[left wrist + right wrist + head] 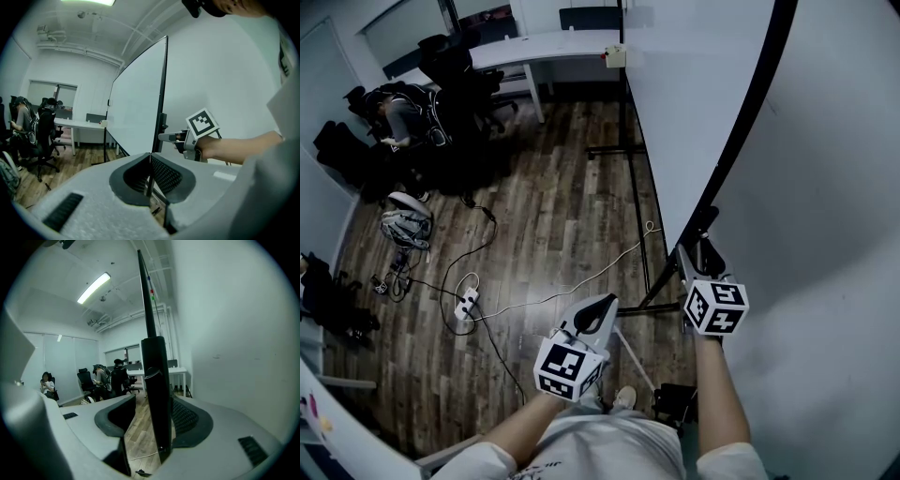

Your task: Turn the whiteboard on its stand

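A: Item one, far left: power strip [467,303] and white cable [581,279] lying on the floor, the cable running toward the stand [631,187]. Hazard?

B: I am judging it a snag risk. A stand foot could be catching that cable if the whole frame is shifting instead of the panel pivoting.

A: Item two: left gripper [604,304], jaws meeting at the tips, carrying nothing, hovering apart from the board.

B: So it is steadying nothing, and the stand may be tipping under a one-sided push.

A: Item three: right gripper [694,251], jaws standing wide with the whiteboard's black edge [154,380] between them, the pads not clamping.

B: It is likely to be slipping off if it is pulling without closing first.

A: Item four: whiteboard [694,103], standing edge-on just beside the wall [825,187].

B: Swinging it that way is risking a knock against the wall.
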`<action>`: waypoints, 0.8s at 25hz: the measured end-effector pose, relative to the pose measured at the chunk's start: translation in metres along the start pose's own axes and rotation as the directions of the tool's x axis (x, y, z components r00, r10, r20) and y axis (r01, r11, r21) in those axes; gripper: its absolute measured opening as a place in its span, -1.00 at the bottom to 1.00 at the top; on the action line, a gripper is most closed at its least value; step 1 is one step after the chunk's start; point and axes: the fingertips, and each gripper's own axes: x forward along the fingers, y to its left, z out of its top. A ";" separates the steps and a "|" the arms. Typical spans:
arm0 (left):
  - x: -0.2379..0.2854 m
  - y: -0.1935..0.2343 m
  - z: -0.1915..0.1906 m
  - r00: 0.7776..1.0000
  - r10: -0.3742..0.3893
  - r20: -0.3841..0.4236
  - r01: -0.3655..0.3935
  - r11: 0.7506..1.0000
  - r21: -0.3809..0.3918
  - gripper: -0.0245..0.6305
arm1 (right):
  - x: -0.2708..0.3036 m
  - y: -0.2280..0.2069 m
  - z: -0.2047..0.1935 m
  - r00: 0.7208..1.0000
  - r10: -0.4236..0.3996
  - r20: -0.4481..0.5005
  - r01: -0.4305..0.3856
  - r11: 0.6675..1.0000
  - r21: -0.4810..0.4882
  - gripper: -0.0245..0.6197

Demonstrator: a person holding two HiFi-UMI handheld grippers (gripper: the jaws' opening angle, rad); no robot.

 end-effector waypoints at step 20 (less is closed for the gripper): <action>-0.015 0.019 -0.005 0.999 0.047 -0.018 -0.047 0.999 -0.007 -0.89 | 0.048 -0.016 0.001 0.997 -0.062 -0.046 0.060 0.997 -0.056 -0.30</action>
